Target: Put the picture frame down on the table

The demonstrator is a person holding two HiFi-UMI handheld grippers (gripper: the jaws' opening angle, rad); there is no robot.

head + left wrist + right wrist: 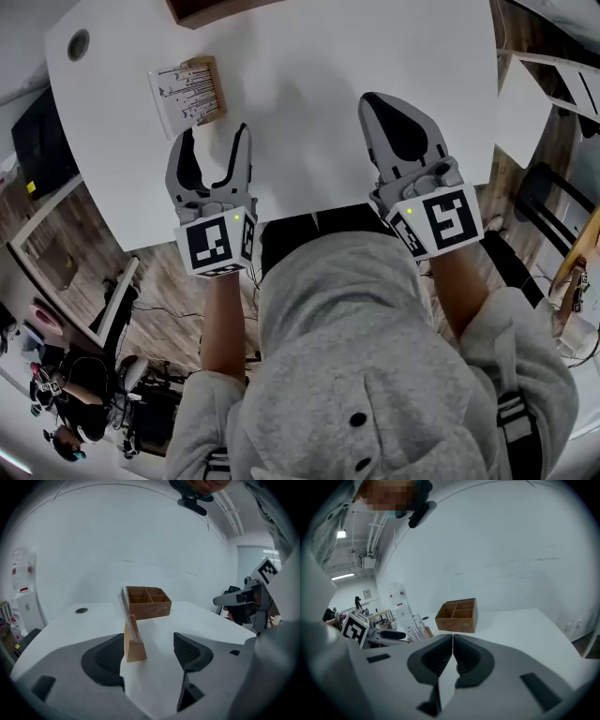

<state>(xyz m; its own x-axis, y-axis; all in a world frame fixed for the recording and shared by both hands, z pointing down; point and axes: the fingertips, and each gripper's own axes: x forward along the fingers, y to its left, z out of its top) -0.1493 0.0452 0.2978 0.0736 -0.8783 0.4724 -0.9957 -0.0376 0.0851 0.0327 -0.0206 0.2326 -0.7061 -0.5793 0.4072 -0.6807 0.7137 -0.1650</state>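
A: Left gripper view first. The left gripper (150, 651) has its jaws wide apart and grips nothing. The picture frame (132, 640) stands on its wooden foot on the table (201, 618), in the gap ahead of the jaws and just beside the left-hand one. I cannot tell whether it touches that jaw.

B: And the other hand?

A: The right gripper (453, 644) has its jaws pressed together with nothing in them, and it hovers over the near part of the table.

B: So what could go wrong from here?

A: The frame leans back on a narrow foot, so I judge it easy to upset. A sideways drift or twist of the left gripper would let the near jaw clip the foot and tip the frame flat or skid it askew. Drawing straight back looks safest.

B: Counts?

A: Two grippers, one picture frame, one table, one divided wooden box (146, 602) well beyond the frame, and one round cable hole (81, 611) in the tabletop
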